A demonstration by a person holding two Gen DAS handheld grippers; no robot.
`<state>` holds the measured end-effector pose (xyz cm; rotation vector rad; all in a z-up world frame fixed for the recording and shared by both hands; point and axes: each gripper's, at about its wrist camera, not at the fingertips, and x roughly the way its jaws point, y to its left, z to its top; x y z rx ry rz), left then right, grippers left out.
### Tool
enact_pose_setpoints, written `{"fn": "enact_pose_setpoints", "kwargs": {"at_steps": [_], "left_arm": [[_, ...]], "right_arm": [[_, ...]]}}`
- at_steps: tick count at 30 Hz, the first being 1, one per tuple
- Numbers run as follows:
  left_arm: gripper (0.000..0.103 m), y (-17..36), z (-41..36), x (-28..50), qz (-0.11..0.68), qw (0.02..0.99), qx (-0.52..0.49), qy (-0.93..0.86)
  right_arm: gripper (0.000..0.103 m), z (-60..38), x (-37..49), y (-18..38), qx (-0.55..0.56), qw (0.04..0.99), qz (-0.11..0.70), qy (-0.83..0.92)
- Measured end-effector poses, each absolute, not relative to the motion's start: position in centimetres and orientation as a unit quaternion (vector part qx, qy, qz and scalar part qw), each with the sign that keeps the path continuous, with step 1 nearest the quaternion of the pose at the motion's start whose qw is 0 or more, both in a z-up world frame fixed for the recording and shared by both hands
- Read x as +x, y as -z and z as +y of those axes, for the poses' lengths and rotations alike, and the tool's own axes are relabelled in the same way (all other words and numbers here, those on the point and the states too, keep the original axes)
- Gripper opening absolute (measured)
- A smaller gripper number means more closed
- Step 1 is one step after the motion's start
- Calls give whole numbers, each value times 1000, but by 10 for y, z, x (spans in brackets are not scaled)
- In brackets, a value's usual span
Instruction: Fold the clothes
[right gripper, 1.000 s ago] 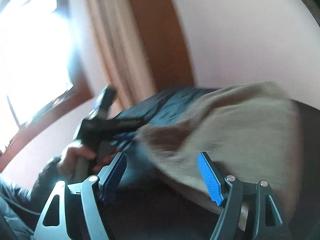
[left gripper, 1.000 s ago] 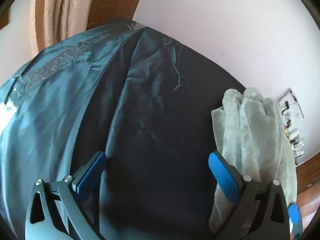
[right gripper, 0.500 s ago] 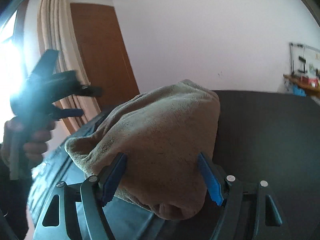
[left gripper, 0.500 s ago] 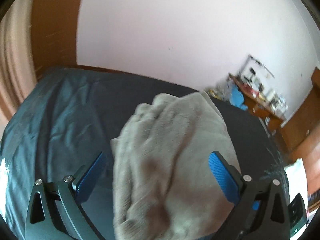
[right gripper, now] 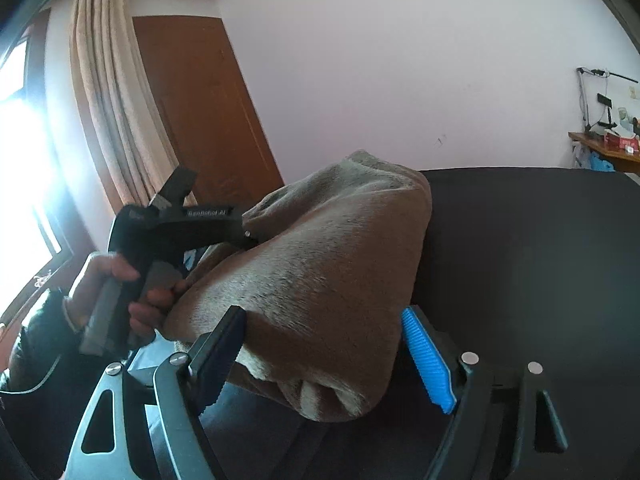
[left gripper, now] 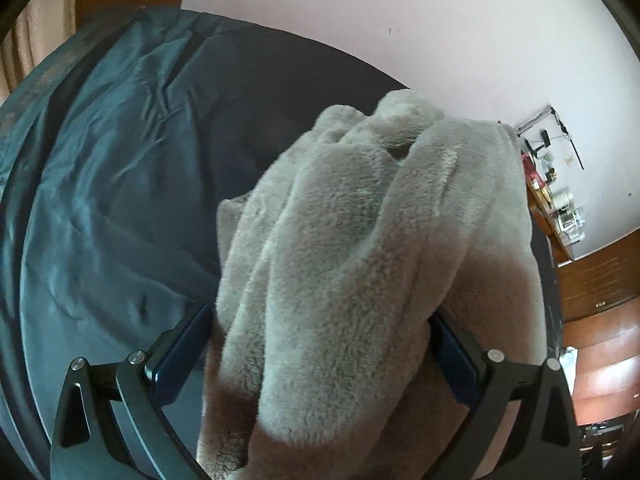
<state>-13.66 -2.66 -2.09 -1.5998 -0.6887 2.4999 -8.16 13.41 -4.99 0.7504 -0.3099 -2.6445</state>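
A bunched beige fleece (left gripper: 360, 264) fills the centre and lower right of the left wrist view, heaped on the dark bed (left gripper: 120, 184). The left gripper (left gripper: 320, 344) has its jaws spread wide, with the fleece bulging between them. Its right pad is half buried in the pile, and I cannot tell whether either pad presses on the cloth.

In the right wrist view the fleece (right gripper: 328, 280) sits in the middle of the frame. The right gripper (right gripper: 324, 356) stands open around the fleece's lower fold. Its jaws have just been widening and the blue pad is clear of the cloth. At left, a hand (right gripper: 116, 292) holds the left gripper's handle against the fleece.
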Motion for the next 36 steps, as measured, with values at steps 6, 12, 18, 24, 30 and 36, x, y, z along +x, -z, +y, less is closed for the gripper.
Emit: {"fn": "enact_pose_setpoints", "kwargs": {"at_steps": [6, 12, 18, 24, 30, 36], "left_arm": [[103, 28, -41, -122, -257, 67, -498, -825], [103, 12, -29, -112, -231, 54, -485, -842], [103, -44, -4, -97, -182, 57, -439, -878], [103, -85, 24, -114, -208, 157, -432, -863], [103, -45, 17, -140, -211, 88, -496, -837], [101, -15, 0, -139, -227, 70, -488, -840]], "right_arm": [[81, 134, -85, 52, 274, 184, -106, 938], [81, 148, -80, 50, 274, 178, -110, 939], [82, 153, -78, 51, 277, 172, -122, 937], [83, 153, -77, 51, 278, 172, -124, 937], [83, 154, -71, 48, 279, 173, -121, 937], [83, 149, -74, 49, 282, 184, -114, 935]]}}
